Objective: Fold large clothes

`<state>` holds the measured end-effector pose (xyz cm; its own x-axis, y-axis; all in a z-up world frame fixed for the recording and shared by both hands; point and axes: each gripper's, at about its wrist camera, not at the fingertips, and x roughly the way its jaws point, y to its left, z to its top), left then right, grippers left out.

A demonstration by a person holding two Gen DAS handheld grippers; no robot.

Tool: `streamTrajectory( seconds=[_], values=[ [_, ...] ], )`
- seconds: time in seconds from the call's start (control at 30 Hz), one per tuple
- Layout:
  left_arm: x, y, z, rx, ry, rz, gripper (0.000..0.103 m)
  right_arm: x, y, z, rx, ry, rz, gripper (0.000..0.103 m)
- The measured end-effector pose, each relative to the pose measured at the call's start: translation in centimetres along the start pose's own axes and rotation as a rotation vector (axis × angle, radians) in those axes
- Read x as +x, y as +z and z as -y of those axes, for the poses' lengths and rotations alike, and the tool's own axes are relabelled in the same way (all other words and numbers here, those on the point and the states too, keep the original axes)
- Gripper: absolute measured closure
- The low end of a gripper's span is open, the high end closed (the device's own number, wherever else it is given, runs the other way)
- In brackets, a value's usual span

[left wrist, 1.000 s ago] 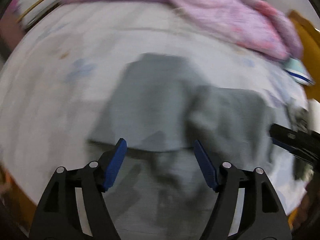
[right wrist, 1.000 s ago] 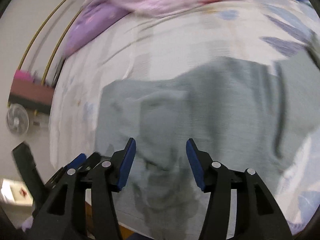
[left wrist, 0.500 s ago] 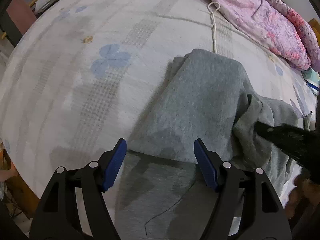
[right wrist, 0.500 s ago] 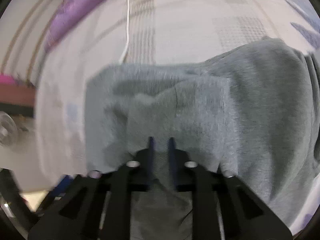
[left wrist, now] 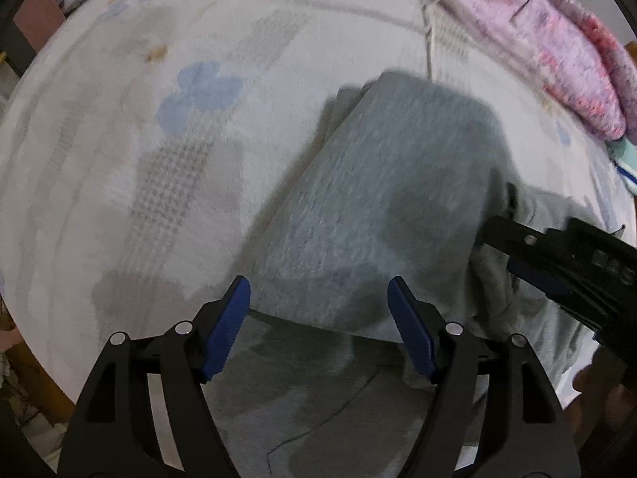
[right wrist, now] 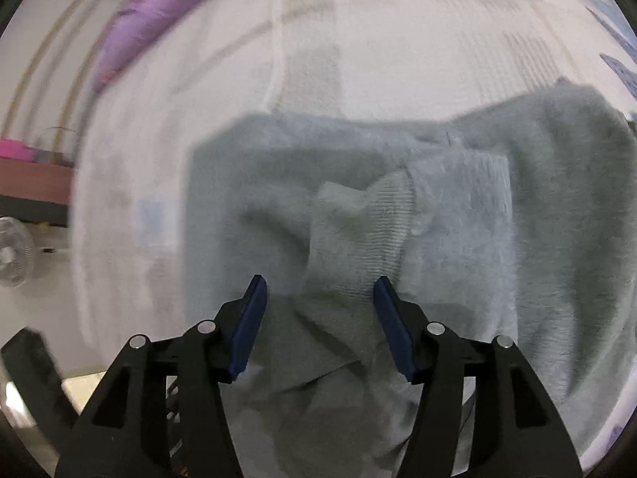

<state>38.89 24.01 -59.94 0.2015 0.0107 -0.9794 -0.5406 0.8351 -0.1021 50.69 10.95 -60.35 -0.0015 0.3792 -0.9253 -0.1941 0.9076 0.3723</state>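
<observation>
A grey sweatshirt (left wrist: pixel 382 207) lies partly folded on the pale patterned bedsheet (left wrist: pixel 119 139). In the left wrist view my left gripper (left wrist: pixel 318 318) is open and empty just above the near edge of its folded panel. The right gripper's black body (left wrist: pixel 557 255) reaches in from the right over the bunched part of the garment. In the right wrist view the sweatshirt (right wrist: pixel 318 183) fills the middle, with a ribbed cuff (right wrist: pixel 378 231) folded over on top. My right gripper (right wrist: pixel 318 318) is open and empty just in front of that cuff.
A pink floral quilt (left wrist: pixel 557 40) lies bunched at the far right of the bed, with a purple pillow (right wrist: pixel 159 20) at the far left. A white cord (left wrist: pixel 430 20) runs across the sheet beyond the sweatshirt. A fan (right wrist: pixel 12 255) stands on the floor off the bed's left side.
My right gripper was shut on the grey fabric half a second ago and has now opened, letting the sleeve cuff drop. My left gripper stays open and has barely shifted.
</observation>
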Motion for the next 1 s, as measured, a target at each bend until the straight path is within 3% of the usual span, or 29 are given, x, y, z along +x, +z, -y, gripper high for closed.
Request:
streamTrajectory(
  seconds=[0.07,0.1,0.13,0.4,0.53,0.6,0.7,0.77,0.83,1.0],
  values=[
    [1.0,0.0,0.0,0.002,0.011,-0.046,0.03,0.7,0.0,0.4,0.006,-0.022,0.003,0.067],
    [1.4,0.0,0.0,0.011,0.015,-0.063,0.03,0.8,0.0,0.7,0.004,-0.015,0.001,0.09],
    [1.5,0.0,0.1,0.017,0.025,-0.069,0.03,0.5,0.0,1.3,0.022,0.016,0.0,0.092],
    [-0.3,0.4,-0.4,-0.033,-0.016,-0.061,0.03,-9.6,-0.2,5.9,0.011,0.139,0.087,0.097],
    [-2.7,0.3,1.1,-0.02,-0.045,-0.002,0.03,-16.6,-0.2,11.3,0.025,0.105,0.201,0.098],
    [-3.4,0.0,2.3,-0.01,-0.054,0.016,0.03,-18.4,-0.2,13.7,0.042,0.043,0.239,0.098],
    [-3.3,-0.3,4.6,0.034,-0.029,0.008,0.03,-18.1,-0.3,19.1,0.117,0.039,0.222,0.098],
    [-2.7,-0.3,6.1,0.041,-0.029,-0.004,0.03,-16.2,-0.4,22.5,0.136,-0.031,0.184,0.098],
    [-2.3,-0.2,7.2,0.039,-0.027,-0.004,0.03,-14.5,-0.5,25.5,0.193,0.036,0.152,0.098],
    [-0.4,0.3,9.8,0.004,0.031,-0.018,0.03,-11.2,0.0,27.3,0.19,-0.033,0.084,0.098]
  ],
)
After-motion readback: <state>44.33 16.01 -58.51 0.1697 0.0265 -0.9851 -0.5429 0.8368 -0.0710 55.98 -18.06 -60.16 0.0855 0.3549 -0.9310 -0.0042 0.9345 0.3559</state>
